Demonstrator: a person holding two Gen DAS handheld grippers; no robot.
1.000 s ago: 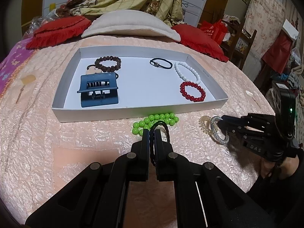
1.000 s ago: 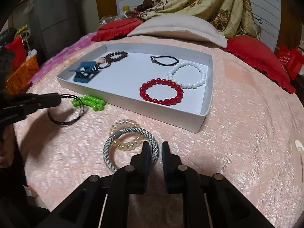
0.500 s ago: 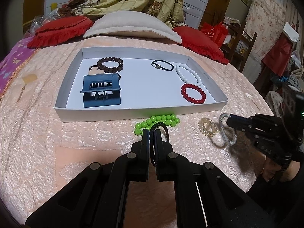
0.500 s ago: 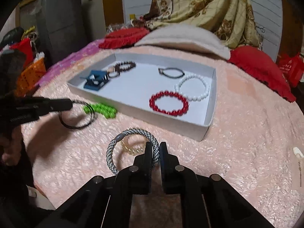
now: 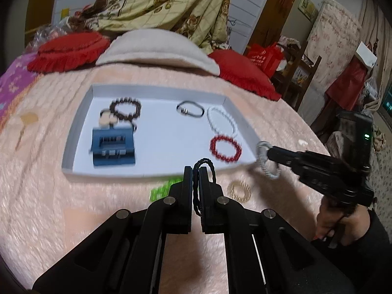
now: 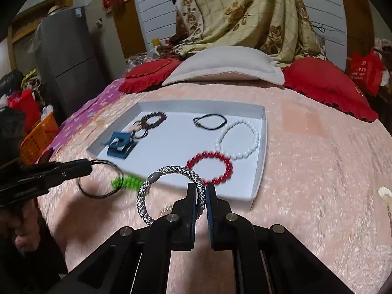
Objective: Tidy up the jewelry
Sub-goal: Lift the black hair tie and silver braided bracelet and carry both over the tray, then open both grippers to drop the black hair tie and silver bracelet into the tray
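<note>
My left gripper [image 5: 196, 170] is shut on a black braided hair tie [image 5: 203, 164], held up in front of the white tray's near wall [image 5: 117, 171]. My right gripper [image 6: 201, 188] is shut on a grey-and-white braided hair tie [image 6: 171, 171], which hangs above the tray's near corner [image 6: 254, 196]. In the tray lie a blue hair claw [image 5: 114, 147], a brown bead bracelet [image 5: 126, 107], a black hair tie [image 5: 189, 109], a white bead bracelet [image 5: 221, 122] and a red bead bracelet [image 5: 225, 148]. A green bead bracelet [image 5: 164, 191] and a gold coil tie [image 5: 238, 189] rest on the pink bedspread.
A beige pillow [image 6: 223, 68] and red cushions [image 6: 328, 85] lie beyond the tray. An orange basket [image 6: 36, 137] and a grey fridge [image 6: 66, 56] stand off the bed's left side. A small white item [image 6: 384, 192] lies at the right.
The right gripper closed on the grey-and-white tie and lifted it off the bedspread, leaving the gold coil behind. Both grippers rose with their ties toward the tray.
</note>
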